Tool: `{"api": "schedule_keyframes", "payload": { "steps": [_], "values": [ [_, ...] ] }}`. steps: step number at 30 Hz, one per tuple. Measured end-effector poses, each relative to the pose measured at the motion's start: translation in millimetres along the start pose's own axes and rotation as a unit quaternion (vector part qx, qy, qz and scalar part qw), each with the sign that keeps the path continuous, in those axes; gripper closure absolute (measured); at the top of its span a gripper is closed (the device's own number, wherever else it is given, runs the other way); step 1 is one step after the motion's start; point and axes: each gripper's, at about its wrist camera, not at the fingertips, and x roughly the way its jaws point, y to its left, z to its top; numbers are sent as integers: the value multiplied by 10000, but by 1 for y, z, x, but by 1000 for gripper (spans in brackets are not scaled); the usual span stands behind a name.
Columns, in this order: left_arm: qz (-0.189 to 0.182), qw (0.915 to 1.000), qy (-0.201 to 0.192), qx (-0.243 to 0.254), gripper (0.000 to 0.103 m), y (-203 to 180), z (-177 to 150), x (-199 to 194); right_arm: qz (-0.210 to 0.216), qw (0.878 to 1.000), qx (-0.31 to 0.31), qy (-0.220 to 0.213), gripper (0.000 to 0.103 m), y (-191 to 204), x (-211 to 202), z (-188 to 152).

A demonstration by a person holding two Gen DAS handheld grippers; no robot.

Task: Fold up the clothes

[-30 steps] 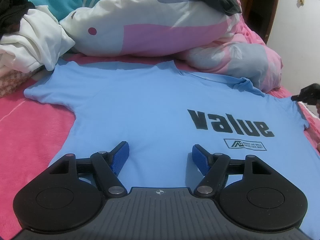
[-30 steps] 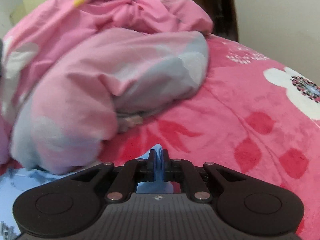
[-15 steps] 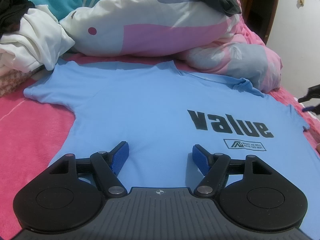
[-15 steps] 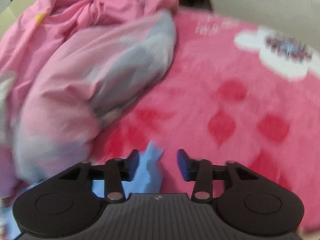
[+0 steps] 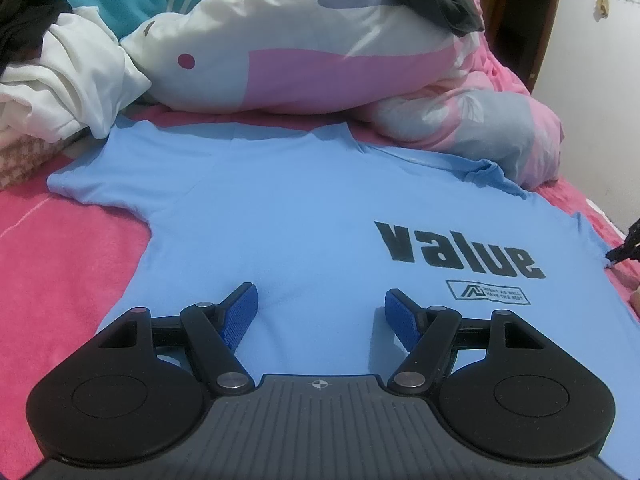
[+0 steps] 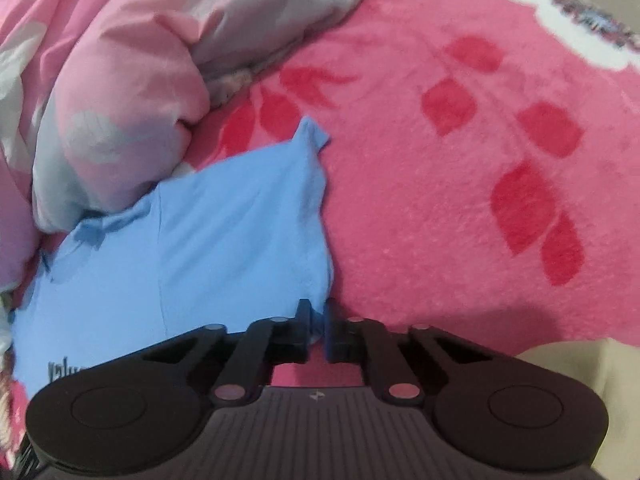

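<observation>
light blue t-shirt (image 5: 304,216): thin, limp, flat on bed. right gripper (image 6: 318,330) apparently pinching sleeve hem (image 6: 320,280); left gripper (image 5: 320,316) wide, empty.

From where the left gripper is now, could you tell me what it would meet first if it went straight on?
Most likely the light blue T-shirt: the open left gripper angles down at the bare cloth spread just ahead, though depth is uncertain.

Right tongs (image 6: 317,322) reopened, shifted, closed on blue shirt (image 6: 224,240) sleeve edge

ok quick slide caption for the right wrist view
Right tongs shut on the edge of a light blue t-shirt's sleeve, over a pink floral blanket.
</observation>
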Motion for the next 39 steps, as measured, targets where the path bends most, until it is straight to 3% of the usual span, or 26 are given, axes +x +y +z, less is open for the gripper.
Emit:
{"api": "schedule_keyframes", "payload": {
  "steps": [5, 6, 9, 12, 15, 17, 18, 19, 21, 25, 28, 31, 36, 39],
  "values": [
    [-19, 10000, 0, -26, 32, 1, 0, 0, -397, 9968, -372, -584, 99, 27, -25, -4],
    [-17, 10000, -1, -26, 32, 1, 0, 0, -555, 9938, -668, -698, 99, 41, -29, -5],
    [-10, 10000, 1, -20, 32, 1, 0, 0, -1042, 9692, -2010, -973, 99, 106, -39, -16],
    [-9, 10000, 3, -13, 32, 1, 0, 0, -1297, 9272, -3319, -1156, 99, 177, -35, -38],
    [-12, 10000, 3, -4, 32, 1, 0, -1, -1133, 8784, -4485, -1199, 97, 238, -17, -83],
    [-30, 10000, 4, -1, 31, 2, 0, -1, -1002, 8469, -5076, -1228, 88, 267, 0, -117],
    [-48, 10000, 3, -12, 30, 2, 0, -1, -936, 8414, -5161, -1302, 69, 272, 5, -130],
    [-70, 10000, 1, -27, 29, 3, 0, -1, -835, 8434, -5100, -1470, 59, 271, 5, -141],
    [-96, 9999, 3, -41, 28, 3, 0, -1, -606, 8492, -4919, -1823, 58, 268, 3, -162],
    [-106, 9999, 2, -1, 25, 1, 0, 0, 238, 9050, -3537, -2352, 55, 232, -16, -183],
    [-213, 9996, -87, -163, 25, 5, 1, -4, 553, 9244, -2805, -2524, 56, 204, -18, -185],
    [-130, 9987, -314, -377, 25, 3, 10, -17, 507, 9307, -2617, -2506, 56, 194, -15, -182],
    [-158, 9983, -488, 276, 25, -54, 48, -40, 381, 9215, -2788, -2678, 56, 187, -6, -181],
    [-350, 9955, -396, 786, 25, -102, 76, -32, 395, 9267, -2557, -2724, 56, 176, 4, -178]
  ]
}}
